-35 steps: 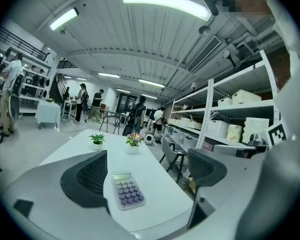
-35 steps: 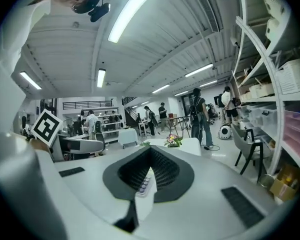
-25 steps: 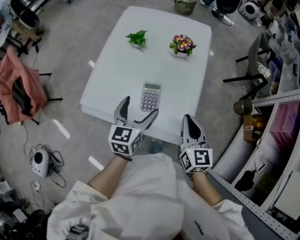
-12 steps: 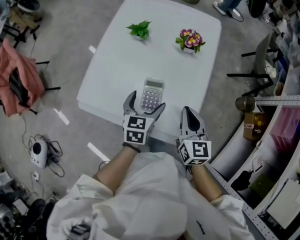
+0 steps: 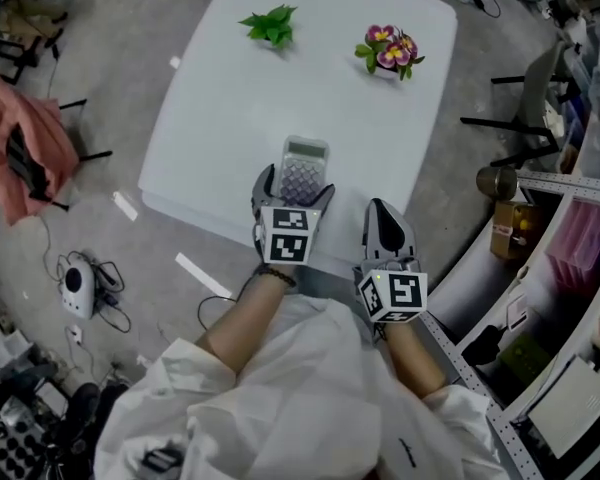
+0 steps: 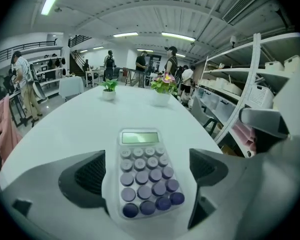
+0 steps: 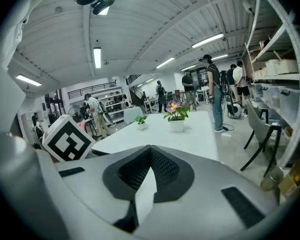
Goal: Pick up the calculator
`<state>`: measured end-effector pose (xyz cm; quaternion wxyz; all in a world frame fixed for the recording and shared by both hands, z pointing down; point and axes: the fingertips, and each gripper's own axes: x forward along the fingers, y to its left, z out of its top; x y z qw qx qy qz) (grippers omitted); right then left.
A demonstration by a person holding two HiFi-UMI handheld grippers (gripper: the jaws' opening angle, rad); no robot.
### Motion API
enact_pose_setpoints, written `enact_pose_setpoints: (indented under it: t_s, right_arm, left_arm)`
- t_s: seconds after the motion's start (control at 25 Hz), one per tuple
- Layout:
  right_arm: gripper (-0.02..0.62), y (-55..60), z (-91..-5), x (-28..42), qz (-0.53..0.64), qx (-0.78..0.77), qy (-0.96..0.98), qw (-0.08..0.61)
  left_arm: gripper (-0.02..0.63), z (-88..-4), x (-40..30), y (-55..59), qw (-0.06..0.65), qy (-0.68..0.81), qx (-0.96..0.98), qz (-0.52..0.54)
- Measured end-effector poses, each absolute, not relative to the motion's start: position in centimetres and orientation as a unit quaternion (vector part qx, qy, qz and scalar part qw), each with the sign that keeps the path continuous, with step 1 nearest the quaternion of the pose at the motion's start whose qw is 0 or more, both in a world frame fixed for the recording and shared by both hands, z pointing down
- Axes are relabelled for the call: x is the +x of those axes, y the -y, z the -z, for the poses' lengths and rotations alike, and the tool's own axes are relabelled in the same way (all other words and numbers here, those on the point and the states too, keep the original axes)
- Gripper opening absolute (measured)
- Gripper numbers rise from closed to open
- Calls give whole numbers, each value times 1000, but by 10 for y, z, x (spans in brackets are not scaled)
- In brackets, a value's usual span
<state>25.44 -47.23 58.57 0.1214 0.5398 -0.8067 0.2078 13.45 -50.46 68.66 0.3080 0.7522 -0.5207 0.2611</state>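
Calculator: lies flat by near edge of white table. Left gripper: wide open, calculator between jaws, not squeezed. Right gripper: closed, empty, at same edge.

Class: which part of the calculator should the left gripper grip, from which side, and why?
Grip the calculator by its long side edges near its keys, from the near edge of the table. It lies flat, display farthest, between the open jaws of the left gripper.
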Motion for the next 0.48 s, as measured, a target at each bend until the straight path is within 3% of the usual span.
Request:
enact_pose_setpoints:
  t_s: [0.48]
  right_arm:
    - [17,471,-612,260,-228,535,802,135]
  left_arm:
    - [497,-724,140,505,291,531,730,-317]
